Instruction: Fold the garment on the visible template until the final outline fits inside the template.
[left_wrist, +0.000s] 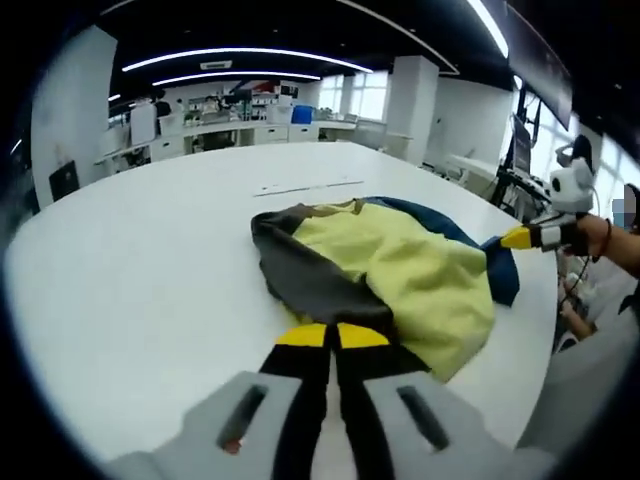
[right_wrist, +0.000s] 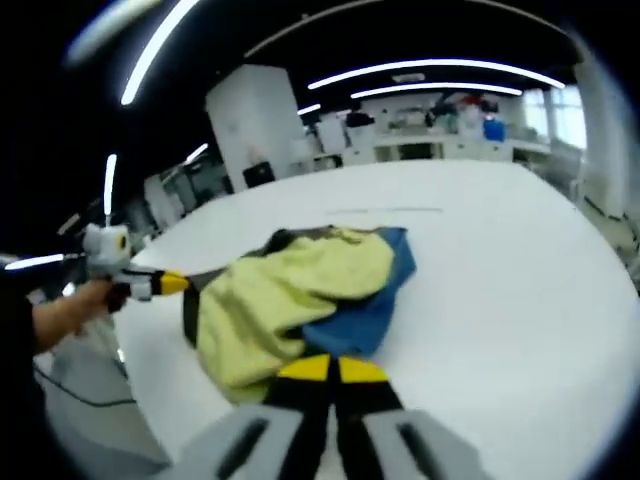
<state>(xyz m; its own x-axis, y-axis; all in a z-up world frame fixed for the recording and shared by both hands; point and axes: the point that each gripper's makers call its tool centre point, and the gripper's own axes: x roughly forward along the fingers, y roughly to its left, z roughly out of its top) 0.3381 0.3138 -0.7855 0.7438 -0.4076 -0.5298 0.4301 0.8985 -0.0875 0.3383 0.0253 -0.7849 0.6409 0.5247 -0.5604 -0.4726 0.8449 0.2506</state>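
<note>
One broad white table (left_wrist: 150, 260), smooth and matte, carries one garment (left_wrist: 400, 270): soft rumpled cloth in yellow, dark grey and blue panels, bunched in a loose heap. In the left gripper view it lies at twelve to one o'clock from the left gripper (left_wrist: 332, 335), whose yellow-tipped jaws are pressed together on its grey edge. The right gripper (right_wrist: 330, 368), jaws likewise closed, pinches the blue edge at twelve o'clock.
</note>
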